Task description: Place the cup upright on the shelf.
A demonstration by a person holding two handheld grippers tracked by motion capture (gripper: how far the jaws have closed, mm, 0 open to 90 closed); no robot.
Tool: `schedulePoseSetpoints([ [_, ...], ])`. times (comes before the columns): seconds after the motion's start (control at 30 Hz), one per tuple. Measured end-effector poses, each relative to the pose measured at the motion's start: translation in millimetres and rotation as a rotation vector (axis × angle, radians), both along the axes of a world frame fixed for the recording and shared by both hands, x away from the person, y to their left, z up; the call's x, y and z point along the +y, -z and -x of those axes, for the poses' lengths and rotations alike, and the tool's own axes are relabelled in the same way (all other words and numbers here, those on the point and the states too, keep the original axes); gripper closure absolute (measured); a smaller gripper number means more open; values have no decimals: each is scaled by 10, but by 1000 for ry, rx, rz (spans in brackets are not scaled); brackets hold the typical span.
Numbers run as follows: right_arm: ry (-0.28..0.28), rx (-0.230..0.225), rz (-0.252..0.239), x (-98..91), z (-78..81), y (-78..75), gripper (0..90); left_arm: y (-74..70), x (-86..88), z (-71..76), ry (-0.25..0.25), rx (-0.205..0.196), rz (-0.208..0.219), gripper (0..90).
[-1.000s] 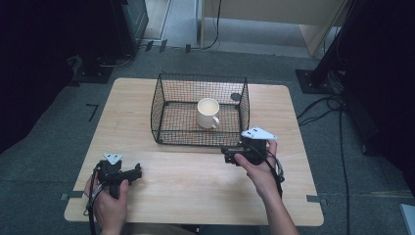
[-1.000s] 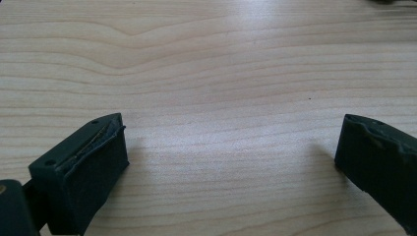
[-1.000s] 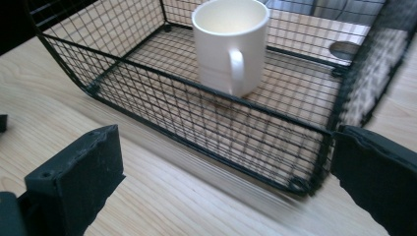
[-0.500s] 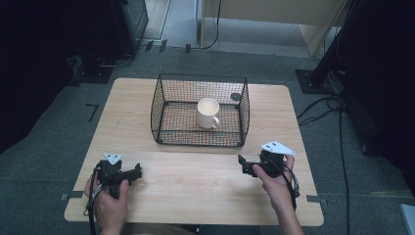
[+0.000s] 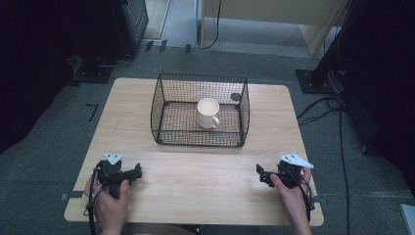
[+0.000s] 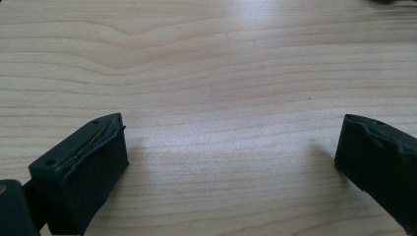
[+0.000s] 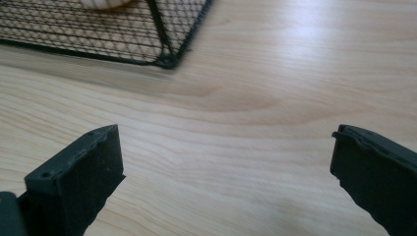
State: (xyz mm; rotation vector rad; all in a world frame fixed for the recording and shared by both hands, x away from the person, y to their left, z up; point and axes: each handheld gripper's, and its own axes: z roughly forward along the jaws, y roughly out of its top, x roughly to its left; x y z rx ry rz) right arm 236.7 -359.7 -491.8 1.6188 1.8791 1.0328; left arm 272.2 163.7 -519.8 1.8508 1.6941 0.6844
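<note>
- Centrally, a cream ceramic mug (image 5: 208, 113) stands upright inside the black wire-mesh basket (image 5: 171, 134).
- Nearer than the basket, left gripper (image 5: 138, 171) and right gripper (image 5: 260, 175) rest on pale woodgrain table (image 5: 205, 171), jaws apart, empty.

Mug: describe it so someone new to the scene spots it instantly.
On the wooden table, find the black wire basket at the far middle. The mug stands upright inside it, right of centre. It is cream-white with a handle, the basket's lone content.

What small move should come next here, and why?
Probably lift the right gripper forward toward the mug in the wire basket. Both grippers rest open near the table's front edge, holding nothing, and the right one already points basketward.
</note>
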Motion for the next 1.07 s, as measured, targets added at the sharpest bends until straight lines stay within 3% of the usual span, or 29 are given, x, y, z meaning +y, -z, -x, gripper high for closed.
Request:
schedulePoseSetpoints([
  [0.17,32,16,6,-123,55,104,0,0,0,0,0,0,0,0],
  [0.53,112,87,78,-323,147,343,0,-1,0,0,1,1,0,0],
  [0.63,119,92,121,-309,171,354,0,0,0,0,0,0,1,0],
  [1.07,113,92,122,-298,177,355,0,0,-1,0,-1,-1,2,0],
])
